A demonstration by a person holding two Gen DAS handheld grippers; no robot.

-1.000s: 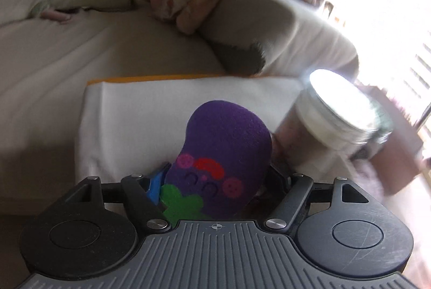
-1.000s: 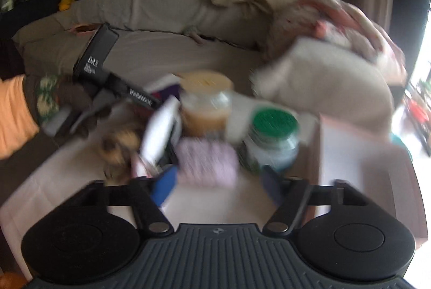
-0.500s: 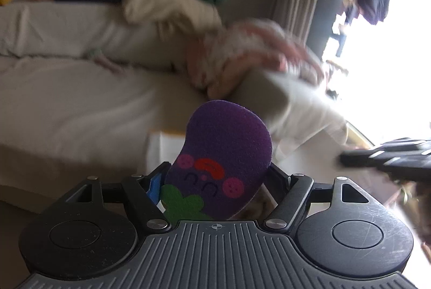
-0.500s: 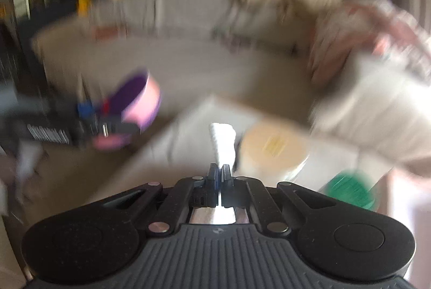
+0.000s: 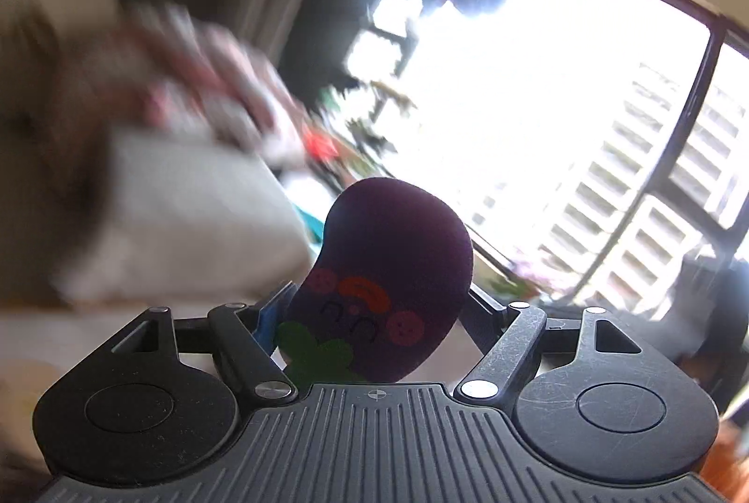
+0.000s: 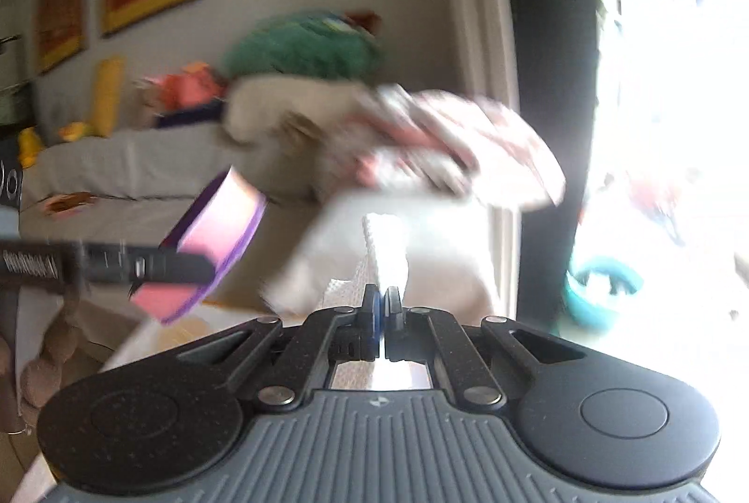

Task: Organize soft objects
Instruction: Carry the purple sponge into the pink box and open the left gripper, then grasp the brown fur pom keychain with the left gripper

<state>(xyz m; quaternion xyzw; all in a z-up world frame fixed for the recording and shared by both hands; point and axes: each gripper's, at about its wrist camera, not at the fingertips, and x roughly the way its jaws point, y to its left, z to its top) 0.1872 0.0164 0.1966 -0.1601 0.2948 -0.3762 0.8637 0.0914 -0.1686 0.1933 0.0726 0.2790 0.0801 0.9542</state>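
Observation:
My left gripper (image 5: 374, 306) is shut on a purple eggplant-shaped sponge (image 5: 393, 269) with a printed face and a green leaf, held up in the air. In the right wrist view this sponge (image 6: 210, 250) shows its pink back at the left, clamped in the left gripper (image 6: 187, 264). My right gripper (image 6: 384, 301) is shut on a thin white cloth-like piece (image 6: 386, 240) that sticks up between the fingers. Both views are blurred.
A grey sofa (image 6: 117, 166) carries a white pillow (image 6: 398, 250), a pink patterned blanket (image 6: 458, 147), a green plush (image 6: 304, 44) and small toys. A bright window (image 5: 561, 105) is at the right. A teal object (image 6: 599, 287) lies on the floor.
Both grippers have lifted and tilted upward, away from the table with jars. The left view has swung right toward the window. The right gripper closed on the white piece a second ago and holds it.

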